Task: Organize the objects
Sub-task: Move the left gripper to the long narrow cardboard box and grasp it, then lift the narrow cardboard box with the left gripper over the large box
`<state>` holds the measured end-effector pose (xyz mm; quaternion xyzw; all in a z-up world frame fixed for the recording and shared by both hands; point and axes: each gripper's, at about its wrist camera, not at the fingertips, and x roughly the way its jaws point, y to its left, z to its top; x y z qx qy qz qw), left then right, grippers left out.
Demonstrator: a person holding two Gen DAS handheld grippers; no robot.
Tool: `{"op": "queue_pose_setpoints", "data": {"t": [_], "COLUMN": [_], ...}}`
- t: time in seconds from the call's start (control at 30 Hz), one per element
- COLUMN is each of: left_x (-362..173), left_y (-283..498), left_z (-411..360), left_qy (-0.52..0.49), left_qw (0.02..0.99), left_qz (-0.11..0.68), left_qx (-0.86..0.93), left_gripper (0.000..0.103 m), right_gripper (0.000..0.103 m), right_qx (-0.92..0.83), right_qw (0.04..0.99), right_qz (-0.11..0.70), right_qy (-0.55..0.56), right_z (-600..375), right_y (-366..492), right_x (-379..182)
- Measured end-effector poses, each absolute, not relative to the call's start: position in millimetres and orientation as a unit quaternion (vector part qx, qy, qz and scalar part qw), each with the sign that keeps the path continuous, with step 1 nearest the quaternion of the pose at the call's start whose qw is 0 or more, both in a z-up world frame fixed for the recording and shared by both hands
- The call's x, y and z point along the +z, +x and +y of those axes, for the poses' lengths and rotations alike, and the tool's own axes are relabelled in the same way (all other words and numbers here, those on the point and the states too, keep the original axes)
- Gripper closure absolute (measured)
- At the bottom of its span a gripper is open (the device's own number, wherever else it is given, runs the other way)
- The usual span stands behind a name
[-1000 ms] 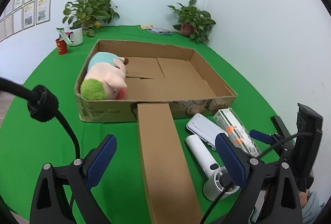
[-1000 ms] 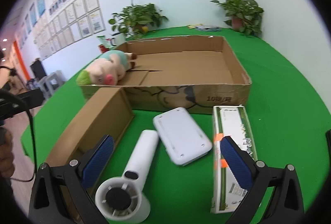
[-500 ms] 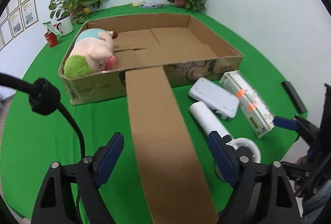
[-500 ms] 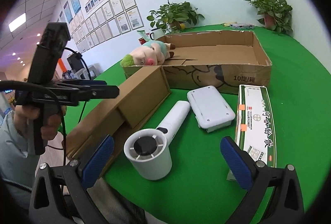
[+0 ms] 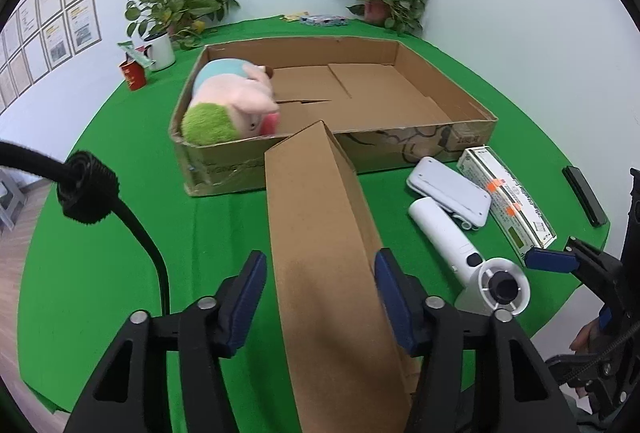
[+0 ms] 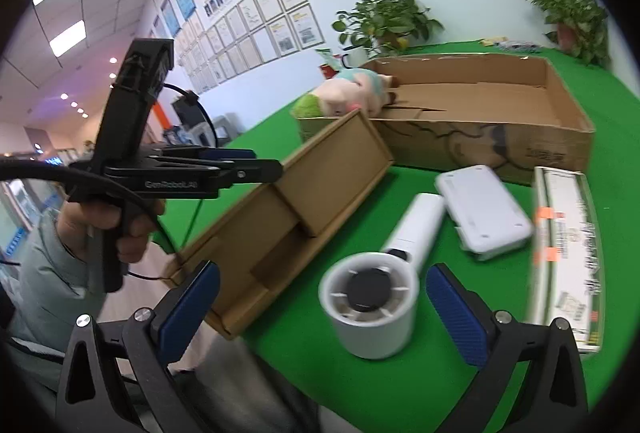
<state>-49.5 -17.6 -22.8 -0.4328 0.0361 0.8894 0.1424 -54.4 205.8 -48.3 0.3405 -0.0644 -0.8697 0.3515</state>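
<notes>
A long narrow brown carton (image 5: 320,233) lies on the green table, its far end raised against the big open cardboard box (image 5: 440,137). My left gripper (image 5: 320,289) has its blue pads on both sides of the carton's near part, gripping it; the same shows in the right wrist view (image 6: 248,169). My right gripper (image 6: 320,309) is open and empty, just before a white hair dryer (image 6: 372,293). A white flat case (image 6: 484,209) and a white-green long box (image 6: 568,245) lie to the right. A pink plush pig (image 5: 236,101) lies in the big box.
Potted plants (image 5: 176,5) and a white mug (image 5: 160,49) with a red cup (image 5: 132,73) stand at the table's back. A black bar (image 5: 584,201) lies near the right table edge. The table's near edge runs under both grippers.
My left gripper has closed in on the long carton and its far end has lifted. My right gripper has drawn back and swung left, nearer the hair dryer.
</notes>
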Motion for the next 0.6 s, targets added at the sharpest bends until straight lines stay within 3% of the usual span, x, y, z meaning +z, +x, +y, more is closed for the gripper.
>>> {"op": "queue_pose_setpoints", "data": {"t": [0.3, 0.6], "left_x": [-51.0, -53.5], "left_y": [-48.4, -36.0], "left_z": [-76.4, -89.1], "left_qy": [-0.472, -0.476], "left_qw": [0.120, 0.144], "left_qz": [-0.041, -0.082], "left_qx": [0.873, 0.864], "left_gripper": [0.078, 0.082], "right_gripper": [0.000, 0.001], "right_qx": [-0.858, -0.858], "right_qw": [0.359, 0.314], "right_qz": [-0.063, -0.052], "right_qy": [0.361, 0.402], "right_z": [147.7, 127.5], "right_y": [-71.5, -89.1], "right_x": [-50.2, -56.9]}}
